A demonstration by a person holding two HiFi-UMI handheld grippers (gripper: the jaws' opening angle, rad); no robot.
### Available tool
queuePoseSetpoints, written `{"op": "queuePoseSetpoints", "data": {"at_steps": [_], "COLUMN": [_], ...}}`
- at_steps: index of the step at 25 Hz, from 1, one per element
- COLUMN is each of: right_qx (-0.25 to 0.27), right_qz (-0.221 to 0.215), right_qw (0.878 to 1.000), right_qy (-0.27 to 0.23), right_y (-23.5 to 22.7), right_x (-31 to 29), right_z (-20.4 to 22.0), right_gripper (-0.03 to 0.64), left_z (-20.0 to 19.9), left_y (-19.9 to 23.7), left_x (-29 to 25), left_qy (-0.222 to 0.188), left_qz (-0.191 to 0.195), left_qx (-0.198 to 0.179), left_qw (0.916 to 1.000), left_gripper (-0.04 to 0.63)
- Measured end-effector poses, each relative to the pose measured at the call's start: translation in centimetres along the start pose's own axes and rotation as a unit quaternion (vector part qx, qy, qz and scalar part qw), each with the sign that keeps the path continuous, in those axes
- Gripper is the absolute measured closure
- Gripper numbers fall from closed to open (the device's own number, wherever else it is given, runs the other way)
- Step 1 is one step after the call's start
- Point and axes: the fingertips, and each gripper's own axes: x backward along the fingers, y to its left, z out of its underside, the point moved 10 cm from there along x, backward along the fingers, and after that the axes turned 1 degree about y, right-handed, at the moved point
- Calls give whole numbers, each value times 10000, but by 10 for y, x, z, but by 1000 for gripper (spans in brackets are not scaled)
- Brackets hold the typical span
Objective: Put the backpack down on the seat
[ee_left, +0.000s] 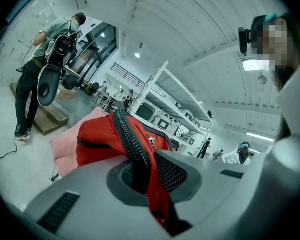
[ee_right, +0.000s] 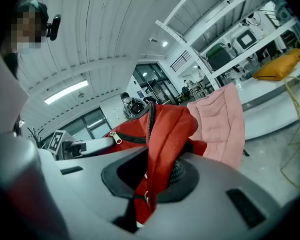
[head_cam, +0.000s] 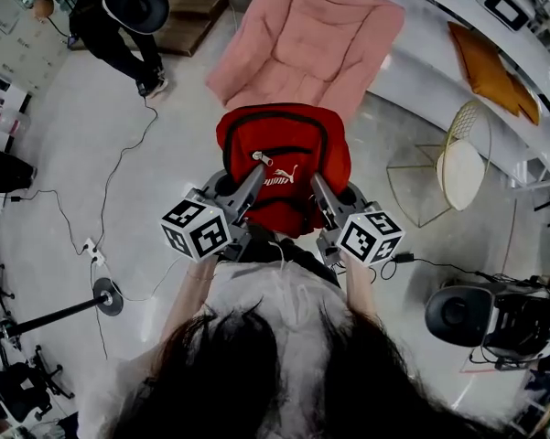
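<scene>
While both claws hold it up, the red fabric backpack with black zippers and a white logo (head_cam: 284,144) hangs off the floor between the person and the pink padded folding chair (head_cam: 307,39). In the head view its long axis runs away from the person toward the chair. The rounded, zipper-arched end points at the seat, and the logo face is turned up to the camera. Its far edge overlaps the chair's front edge in that view; whether it touches the seat cannot be told.

On the left, the left gripper (head_cam: 254,174) has its jaws together on a fold of the backpack (ee_left: 100,139), pinching red cloth and a ribbed black zipper band, and the bag bulges just beyond the jaw tips toward the chair (ee_left: 65,146). On the right, the right gripper (head_cam: 317,187) is likewise clamped on a red fold of the backpack (ee_right: 169,129), with the bag rising directly ahead of its jaws and the chair (ee_right: 219,119) behind it.
</scene>
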Motion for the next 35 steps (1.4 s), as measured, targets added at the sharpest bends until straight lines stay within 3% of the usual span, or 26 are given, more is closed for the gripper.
{"op": "queuePoseSetpoints", "data": {"at_steps": [11, 35], "right_qx": [18, -313], "right_qz": [74, 969], "right_qw": [10000, 9947], "right_qy": [64, -144], "right_y": [-19, -65], "right_x": [-16, -200], "right_z": [-1, -76], "right_gripper": [563, 563], "left_z": [1, -126], "left_y": [16, 187], "left_x": [-21, -146], "left_qy": [128, 875], "left_qz": [-19, 686], "left_qx": [13, -87], "left_qw": [9999, 9938], "left_gripper": [554, 554]}}
